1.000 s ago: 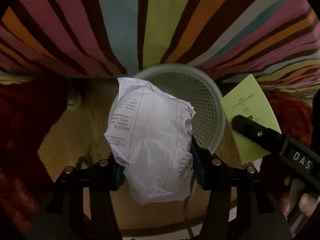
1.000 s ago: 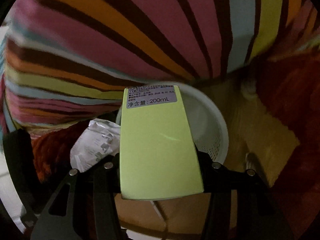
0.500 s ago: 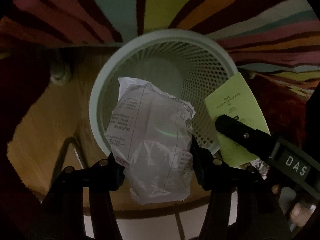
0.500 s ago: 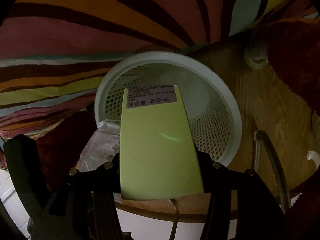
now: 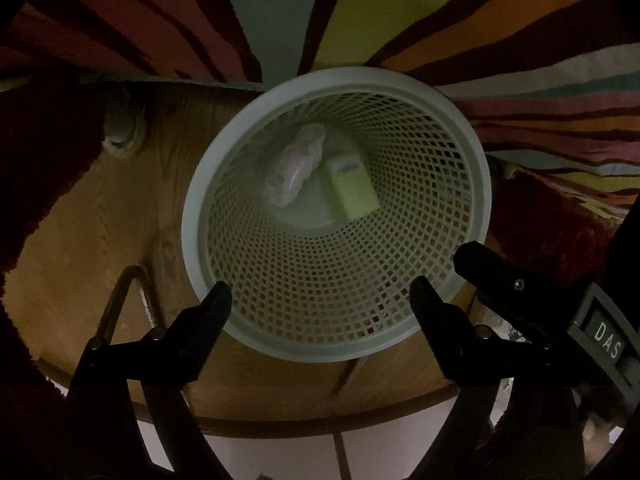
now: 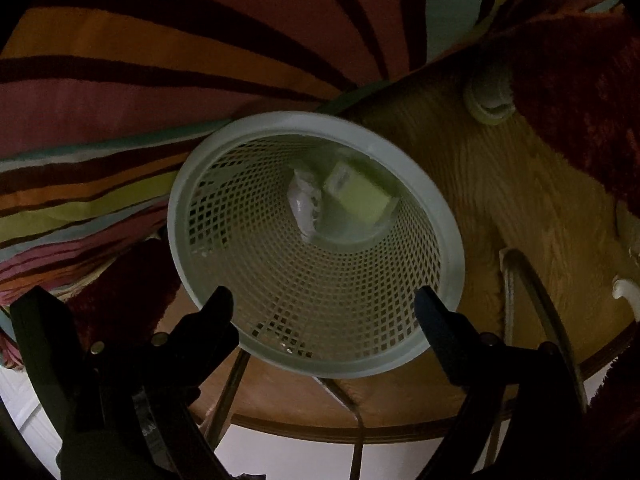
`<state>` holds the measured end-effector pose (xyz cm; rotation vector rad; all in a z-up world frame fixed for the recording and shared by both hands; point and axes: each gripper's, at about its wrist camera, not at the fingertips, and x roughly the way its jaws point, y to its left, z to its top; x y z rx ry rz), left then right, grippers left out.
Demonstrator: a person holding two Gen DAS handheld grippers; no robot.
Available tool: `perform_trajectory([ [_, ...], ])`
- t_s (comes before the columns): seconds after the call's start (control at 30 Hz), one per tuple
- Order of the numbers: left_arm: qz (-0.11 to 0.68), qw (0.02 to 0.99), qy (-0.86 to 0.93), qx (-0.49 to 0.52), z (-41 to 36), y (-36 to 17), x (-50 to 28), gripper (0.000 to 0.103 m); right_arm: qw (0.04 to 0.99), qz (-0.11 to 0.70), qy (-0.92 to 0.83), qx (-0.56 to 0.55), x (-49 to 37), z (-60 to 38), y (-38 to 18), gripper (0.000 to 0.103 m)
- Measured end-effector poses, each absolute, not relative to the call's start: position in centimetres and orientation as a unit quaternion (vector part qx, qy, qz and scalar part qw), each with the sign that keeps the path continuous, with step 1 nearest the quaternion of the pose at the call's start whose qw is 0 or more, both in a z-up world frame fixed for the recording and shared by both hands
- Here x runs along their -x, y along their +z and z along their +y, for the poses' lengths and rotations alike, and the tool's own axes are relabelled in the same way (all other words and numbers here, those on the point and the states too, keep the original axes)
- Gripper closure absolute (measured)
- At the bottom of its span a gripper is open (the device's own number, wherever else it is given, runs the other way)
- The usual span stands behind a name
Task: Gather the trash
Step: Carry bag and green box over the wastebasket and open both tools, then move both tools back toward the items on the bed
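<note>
- Black plastic fingers of the left gripper (image 5: 320, 300) stood wide apart with nothing between them; its jaws had just been opening, over the near rim of the basket.
- Black too, the right gripper (image 6: 324, 304) hung released and empty in the same way, its jaws just opened, poised above the basket's near edge.
- In the left wrist view, one finger of the right gripper reached in from the right, just beside the basket's rim.
- The pale green mesh basket (image 5: 336, 344) stood on a round wooden table (image 5: 100, 216), its mouth facing both cameras.
- At the basket's bottom lay a crumpled white wrapper (image 5: 294, 172) and, touching it on the right, a small yellow-green carton (image 5: 352, 190).
- The right wrist view showed the same pair, wrapper (image 6: 306, 204) left of the carton (image 6: 360, 196).
- A striped cloth (image 5: 280, 20) in many colours lay beyond the table.
- Dark red shaggy fabric (image 6: 580, 112) bordered the table at the sides.
</note>
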<state>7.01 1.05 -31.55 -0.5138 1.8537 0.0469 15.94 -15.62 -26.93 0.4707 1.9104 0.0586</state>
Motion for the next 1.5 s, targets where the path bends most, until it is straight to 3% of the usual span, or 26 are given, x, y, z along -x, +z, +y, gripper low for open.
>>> perform_trajectory([
  [0.6, 0.757, 0.615, 0.018, 0.219, 1.8, -28.1, -6.6, 0.015, 0.588, 0.773, 0.031, -0.236, -13.7, -17.9, -25.6, 0.015],
  [1.03, 0.69, 0.694, 0.017, 0.206, 2.7, -21.7, -6.0, 0.015, 0.671, 0.71, 0.067, -0.204, -13.3, -18.1, -19.3, 0.015],
  [1.5, 0.527, 0.841, 0.051, 0.109, 3.4, -11.5, -5.9, 0.015, 0.851, 0.511, 0.092, -0.079, -13.4, -18.3, -6.8, 0.015],
])
